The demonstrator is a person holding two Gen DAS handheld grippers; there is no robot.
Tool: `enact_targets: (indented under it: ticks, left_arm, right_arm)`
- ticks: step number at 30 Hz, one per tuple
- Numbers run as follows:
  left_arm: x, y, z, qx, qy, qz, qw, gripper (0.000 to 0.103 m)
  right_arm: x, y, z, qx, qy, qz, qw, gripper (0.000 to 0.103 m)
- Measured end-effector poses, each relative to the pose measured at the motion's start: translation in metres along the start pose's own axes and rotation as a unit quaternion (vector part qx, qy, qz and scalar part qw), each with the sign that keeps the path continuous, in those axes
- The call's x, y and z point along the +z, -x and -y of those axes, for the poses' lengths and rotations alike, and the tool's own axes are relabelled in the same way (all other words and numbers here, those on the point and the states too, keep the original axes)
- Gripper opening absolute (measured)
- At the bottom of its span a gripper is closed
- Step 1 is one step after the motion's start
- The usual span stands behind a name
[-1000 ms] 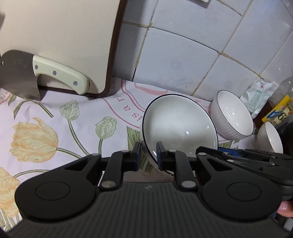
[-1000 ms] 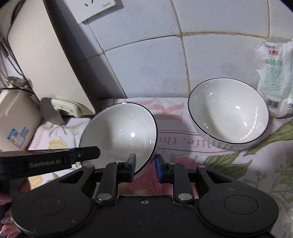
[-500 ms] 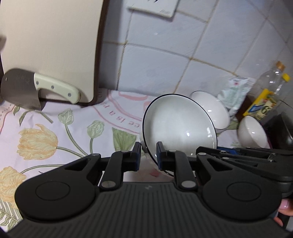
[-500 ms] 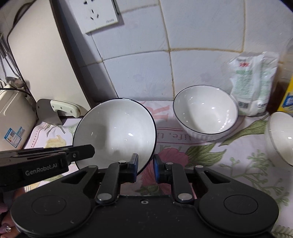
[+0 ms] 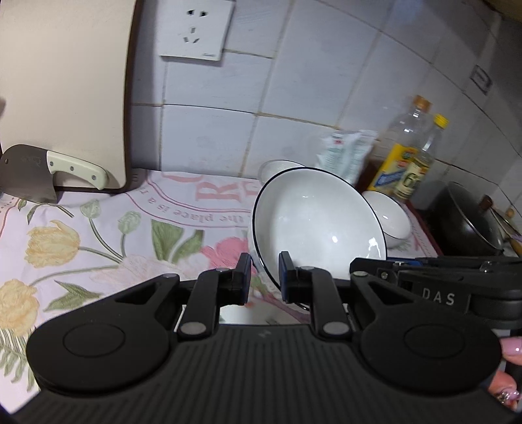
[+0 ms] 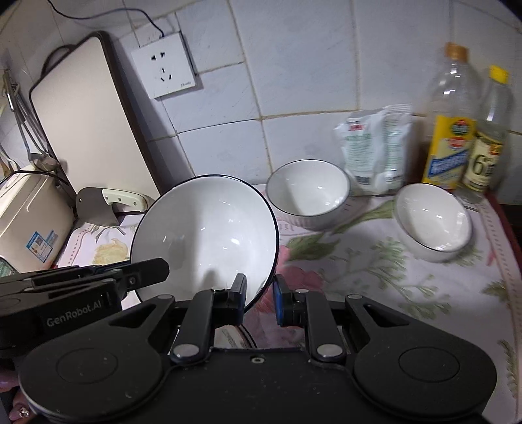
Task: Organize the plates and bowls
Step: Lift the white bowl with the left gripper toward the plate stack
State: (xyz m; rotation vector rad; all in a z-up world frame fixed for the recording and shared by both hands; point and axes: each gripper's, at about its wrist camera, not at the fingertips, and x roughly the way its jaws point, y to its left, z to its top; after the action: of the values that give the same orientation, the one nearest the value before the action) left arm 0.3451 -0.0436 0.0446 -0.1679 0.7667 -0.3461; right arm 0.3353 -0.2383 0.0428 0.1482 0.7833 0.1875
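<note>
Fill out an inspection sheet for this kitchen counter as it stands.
Surface: floral cloth covers the counter.
Job's things: large bowl, tilted, gripped at opposite rim edges; two smaller bowls stand on the cloth.
Clutter: cleaver, cutting board leaning on the wall, white pouch, two bottles, dark pan.
Grippers: left hand-held gripper and right hand-held gripper both shut on the large bowl's rim.
Cables: black cord runs to the wall socket.
Surroundings: white tiled wall; beige appliance at far left.
</note>
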Motion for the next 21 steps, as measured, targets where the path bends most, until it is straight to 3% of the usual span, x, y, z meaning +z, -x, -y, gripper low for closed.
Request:
enact_targets:
  ticks: [9, 21]
  left_arm:
    - [-0.041, 0.029, 0.040, -0.005, -0.027, 0.005, 0.9996, 0.016]
    - [-0.081, 0.040, 0.084, 0.002, -0.057, 0.011, 0.9983, 0.016]
  right_arm:
    - [-0.042, 0.044, 0.023, 0.005, -0.023, 0.007, 1.000, 0.021]
    - [-0.081, 0.066, 0.054, 0.010, -0.042, -0.001, 0.999, 0.021]
